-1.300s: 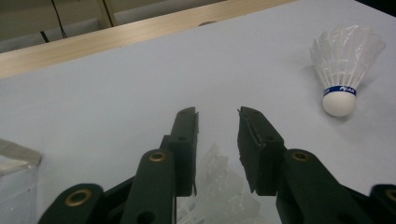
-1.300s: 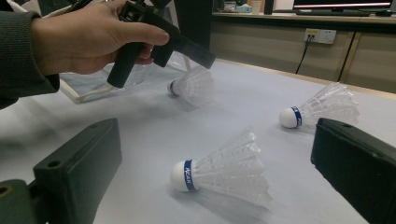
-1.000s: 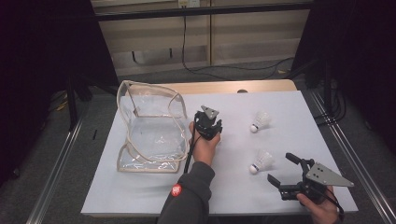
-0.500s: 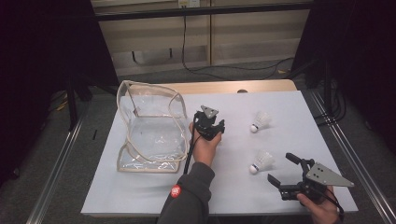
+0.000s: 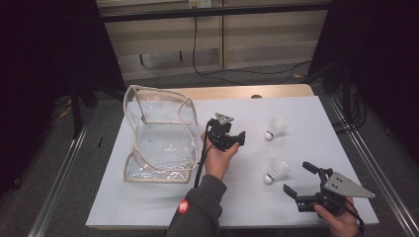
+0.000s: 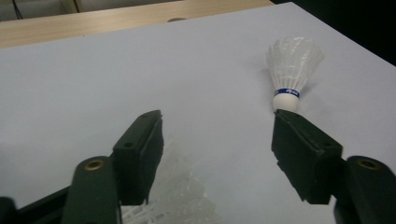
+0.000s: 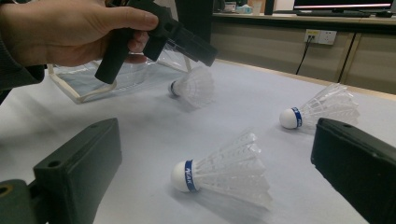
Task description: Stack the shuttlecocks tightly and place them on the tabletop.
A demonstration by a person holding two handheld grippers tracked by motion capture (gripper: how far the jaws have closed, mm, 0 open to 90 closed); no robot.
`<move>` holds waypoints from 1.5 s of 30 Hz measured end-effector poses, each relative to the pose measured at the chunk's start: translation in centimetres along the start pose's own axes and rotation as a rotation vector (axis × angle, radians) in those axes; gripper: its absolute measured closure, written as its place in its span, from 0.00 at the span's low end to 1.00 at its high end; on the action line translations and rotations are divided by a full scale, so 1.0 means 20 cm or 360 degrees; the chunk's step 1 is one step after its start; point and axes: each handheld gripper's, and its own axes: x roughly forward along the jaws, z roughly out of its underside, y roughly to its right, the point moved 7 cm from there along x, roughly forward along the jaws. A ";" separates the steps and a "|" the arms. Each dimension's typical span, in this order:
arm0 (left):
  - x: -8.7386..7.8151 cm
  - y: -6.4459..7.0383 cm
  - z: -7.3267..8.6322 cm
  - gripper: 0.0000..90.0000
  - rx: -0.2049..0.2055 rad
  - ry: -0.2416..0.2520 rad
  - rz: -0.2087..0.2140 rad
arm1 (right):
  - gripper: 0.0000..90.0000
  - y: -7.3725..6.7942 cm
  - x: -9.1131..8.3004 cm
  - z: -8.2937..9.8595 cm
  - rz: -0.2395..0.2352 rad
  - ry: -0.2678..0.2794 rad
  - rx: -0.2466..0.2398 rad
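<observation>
Three white shuttlecocks with blue bands lie on the white table. One shuttlecock (image 7: 194,86) rests directly under my left gripper (image 5: 232,139), whose jaws stand open above it; its feathers (image 6: 173,200) show below the jaws. A second shuttlecock (image 5: 275,128) (image 6: 292,70) lies farther right, beyond the jaw tips. The third shuttlecock (image 5: 276,170) (image 7: 224,170) lies just ahead of my right gripper (image 5: 300,178), which is open and low near the front right edge. Both grippers hold nothing.
A clear plastic bag (image 5: 158,133) with a cream rim stands open at the table's left, just beside the left hand. The wooden strip (image 5: 247,92) marks the table's far edge. Metal rails run along both sides.
My left gripper has shifted slightly to the right and toward the near side. The right gripper and the shuttlecocks have stayed put.
</observation>
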 end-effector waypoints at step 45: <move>-0.21 0.22 0.19 0.05 0.0121 -0.0125 0.0438 | 0.02 0.00 0.01 0.00 -0.0009 -0.0011 -0.0001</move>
